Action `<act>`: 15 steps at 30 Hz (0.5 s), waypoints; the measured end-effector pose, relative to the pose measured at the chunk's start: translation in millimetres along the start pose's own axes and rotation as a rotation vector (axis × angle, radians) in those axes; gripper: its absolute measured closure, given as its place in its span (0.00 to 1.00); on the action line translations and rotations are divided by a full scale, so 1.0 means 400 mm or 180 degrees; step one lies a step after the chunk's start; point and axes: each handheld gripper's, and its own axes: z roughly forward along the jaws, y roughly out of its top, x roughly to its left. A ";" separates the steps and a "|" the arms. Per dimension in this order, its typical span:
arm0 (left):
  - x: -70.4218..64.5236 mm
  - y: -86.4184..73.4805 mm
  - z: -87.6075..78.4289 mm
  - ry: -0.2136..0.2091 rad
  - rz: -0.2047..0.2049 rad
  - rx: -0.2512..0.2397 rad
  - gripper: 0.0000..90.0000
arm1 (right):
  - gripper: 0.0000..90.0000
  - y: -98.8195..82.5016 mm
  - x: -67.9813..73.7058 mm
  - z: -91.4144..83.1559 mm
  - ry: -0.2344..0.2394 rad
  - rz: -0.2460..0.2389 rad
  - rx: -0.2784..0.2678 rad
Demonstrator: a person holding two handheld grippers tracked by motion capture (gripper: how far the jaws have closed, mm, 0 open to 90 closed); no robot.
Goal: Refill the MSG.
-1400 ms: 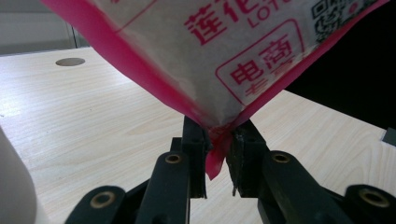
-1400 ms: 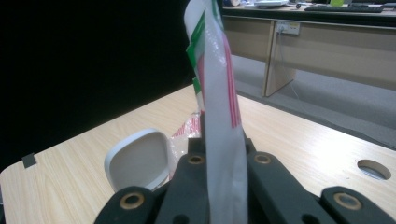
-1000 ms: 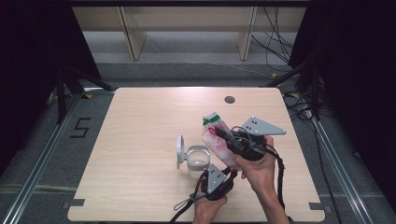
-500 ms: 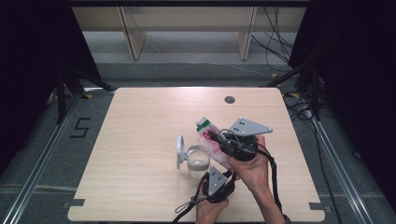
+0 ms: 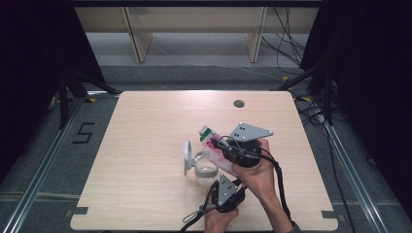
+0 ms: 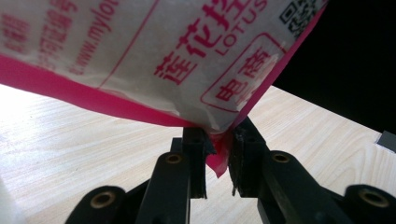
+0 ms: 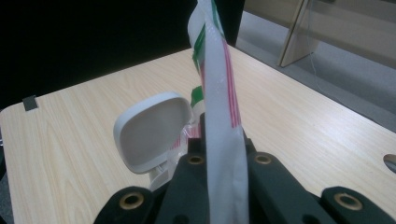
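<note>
The right gripper (image 5: 227, 151) holds a pink-and-white packet (image 5: 214, 145) tilted over a clear container (image 5: 205, 171). Its white lid (image 5: 187, 158) stands open. The left gripper (image 5: 224, 190) sits just below.

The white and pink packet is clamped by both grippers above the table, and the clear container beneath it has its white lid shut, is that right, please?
Not quite: the white lid is open, hinged up beside the clear container, as the high view shows. The rest holds: the packet is clamped by the left gripper and the right gripper above the table.

"LOTUS" on packet (image 6: 154, 56), "5" on floor (image 5: 83, 132)
</note>
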 end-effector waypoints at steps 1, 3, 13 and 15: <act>0.000 0.000 0.000 -0.0006 -0.0010 0.0004 0.86 | 1.00 0.000 -0.001 0.002 0.0013 -0.0001 0.0009; 0.001 0.000 0.002 -0.0012 -0.0011 0.0006 0.86 | 1.00 0.000 0.001 0.004 0.0008 0.0056 0.0029; 0.002 0.000 0.005 -0.0007 -0.0006 0.0014 0.86 | 1.00 0.004 -0.004 0.021 0.0043 -0.0011 0.0052; 0.003 0.001 0.006 -0.0014 -0.0014 0.0007 0.86 | 1.00 0.005 -0.004 0.022 0.0007 -0.0022 0.0069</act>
